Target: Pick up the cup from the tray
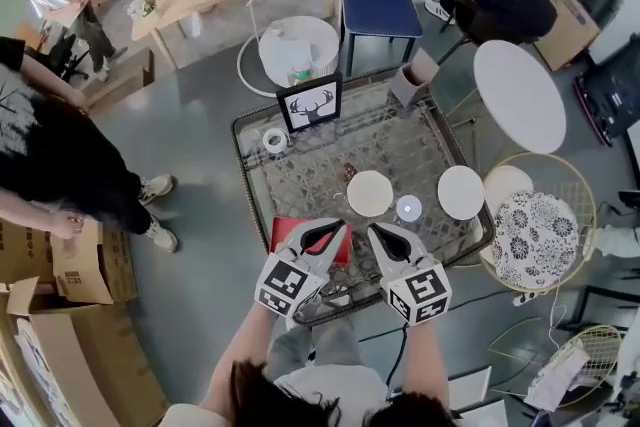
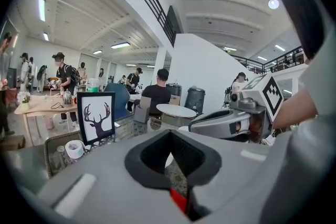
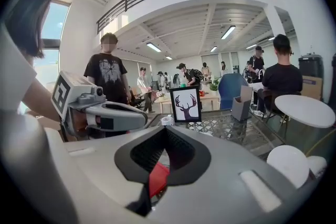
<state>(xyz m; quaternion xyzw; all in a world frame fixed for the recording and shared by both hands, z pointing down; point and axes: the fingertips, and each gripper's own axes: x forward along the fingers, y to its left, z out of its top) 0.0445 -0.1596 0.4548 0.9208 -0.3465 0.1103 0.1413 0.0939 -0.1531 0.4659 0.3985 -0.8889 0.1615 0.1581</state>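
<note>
- You are holding the left gripper (image 1: 338, 227) and the right gripper (image 1: 374, 230) with fingers closed and empty.
- You are needing wide fingers before lowering around the cup (image 1: 408, 208).

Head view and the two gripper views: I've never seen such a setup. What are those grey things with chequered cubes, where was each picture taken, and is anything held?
A person holds a grey two-jaw gripper in each hand, the left gripper and the right gripper; the chequered cubes are part of them. The head view comes from a camera on the person's head, looking down. Each gripper view comes from a camera riding on that gripper, looking along its jaws. On the glass-topped table are a black-framed deer picture, a white tape roll, two round white discs and a small pale round thing, perhaps the cup. A flat red thing lies beneath the grippers. Both grippers are shut and empty.
</note>
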